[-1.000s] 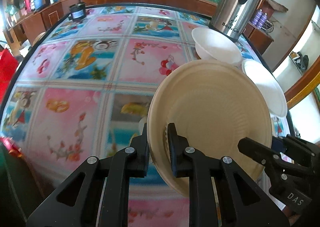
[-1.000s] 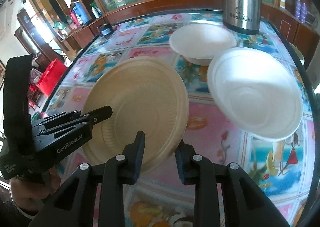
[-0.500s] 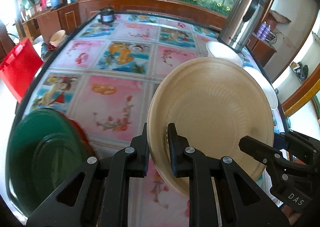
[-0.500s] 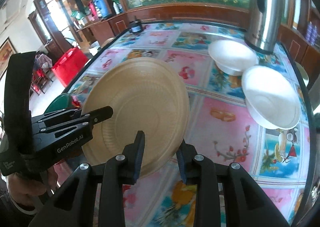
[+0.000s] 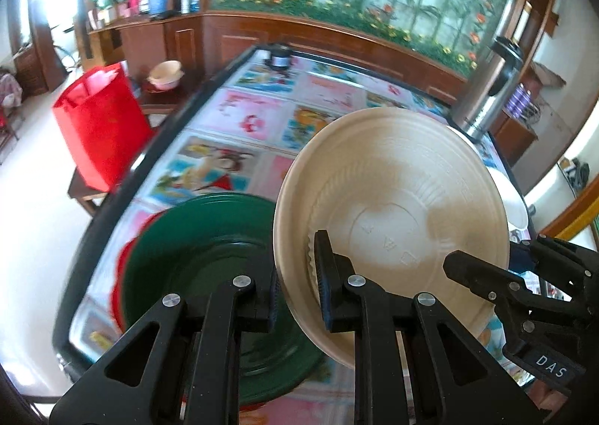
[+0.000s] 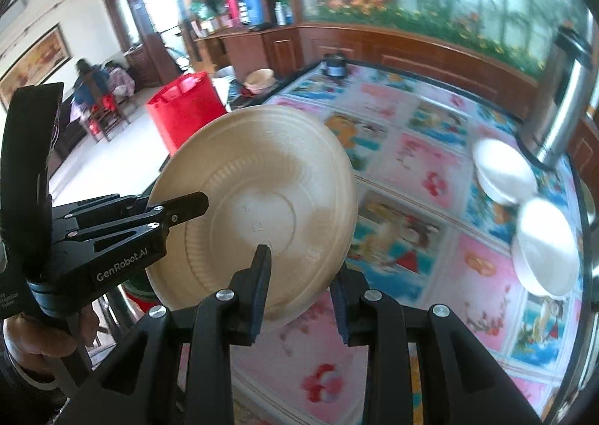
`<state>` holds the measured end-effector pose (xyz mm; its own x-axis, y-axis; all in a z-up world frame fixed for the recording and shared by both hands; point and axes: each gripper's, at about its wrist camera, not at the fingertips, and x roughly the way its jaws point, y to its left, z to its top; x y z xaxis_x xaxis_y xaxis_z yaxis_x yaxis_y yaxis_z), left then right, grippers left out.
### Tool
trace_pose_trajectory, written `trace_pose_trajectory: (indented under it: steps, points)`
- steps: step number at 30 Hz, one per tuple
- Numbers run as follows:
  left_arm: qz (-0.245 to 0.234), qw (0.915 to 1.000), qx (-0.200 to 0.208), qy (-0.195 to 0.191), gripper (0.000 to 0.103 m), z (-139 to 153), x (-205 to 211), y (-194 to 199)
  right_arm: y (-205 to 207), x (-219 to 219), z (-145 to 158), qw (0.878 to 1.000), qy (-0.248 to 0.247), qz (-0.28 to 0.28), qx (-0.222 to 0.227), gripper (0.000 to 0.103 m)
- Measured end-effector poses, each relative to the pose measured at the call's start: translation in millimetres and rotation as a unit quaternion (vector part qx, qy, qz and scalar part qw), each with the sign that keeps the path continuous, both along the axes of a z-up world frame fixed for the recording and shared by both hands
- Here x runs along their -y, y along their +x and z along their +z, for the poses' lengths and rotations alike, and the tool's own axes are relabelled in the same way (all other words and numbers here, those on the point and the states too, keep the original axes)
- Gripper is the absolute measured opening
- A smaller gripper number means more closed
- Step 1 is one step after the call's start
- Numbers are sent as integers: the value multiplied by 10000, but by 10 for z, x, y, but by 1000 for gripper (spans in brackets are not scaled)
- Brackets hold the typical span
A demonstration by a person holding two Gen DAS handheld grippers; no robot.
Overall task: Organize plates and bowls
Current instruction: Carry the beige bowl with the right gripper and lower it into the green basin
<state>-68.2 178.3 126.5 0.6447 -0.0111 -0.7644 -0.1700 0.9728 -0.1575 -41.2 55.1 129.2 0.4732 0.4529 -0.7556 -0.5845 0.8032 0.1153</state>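
Note:
A beige plate (image 5: pixel 393 222) is held tilted in the air by both grippers. My left gripper (image 5: pixel 297 286) is shut on its near left rim. My right gripper (image 6: pixel 299 286) is shut on its near right rim; the plate also shows in the right wrist view (image 6: pixel 254 200). A green plate (image 5: pixel 202 275) lies on a red plate (image 5: pixel 125 264) at the table's near left corner, below the beige plate. Two white bowls (image 6: pixel 503 170) (image 6: pixel 544 249) stand at the table's right side.
The table (image 5: pixel 262 118) has a colourful patterned top. A steel thermos (image 5: pixel 486 88) stands at the far right. A small dark jar (image 5: pixel 279 58) sits at the far edge. A red bag (image 5: pixel 97 125) stands on a stool left of the table.
Both grippers have carried the beige plate left and back towards the table's near left corner. The green and red plates have come under it; the white bowls have receded to the right.

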Motion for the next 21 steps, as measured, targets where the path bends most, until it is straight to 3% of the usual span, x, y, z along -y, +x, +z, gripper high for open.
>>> trace_pose_trajectory:
  steps: [9, 21]
  points:
    - [403, 9992, -16, 78, 17, -25, -458, -343, -125, -532, -56, 9986, -171, 509, 17, 32]
    - [603, 9975, -378, 41, 17, -391, -719, -419, -199, -925, -313, 9950, -480, 849, -232, 36]
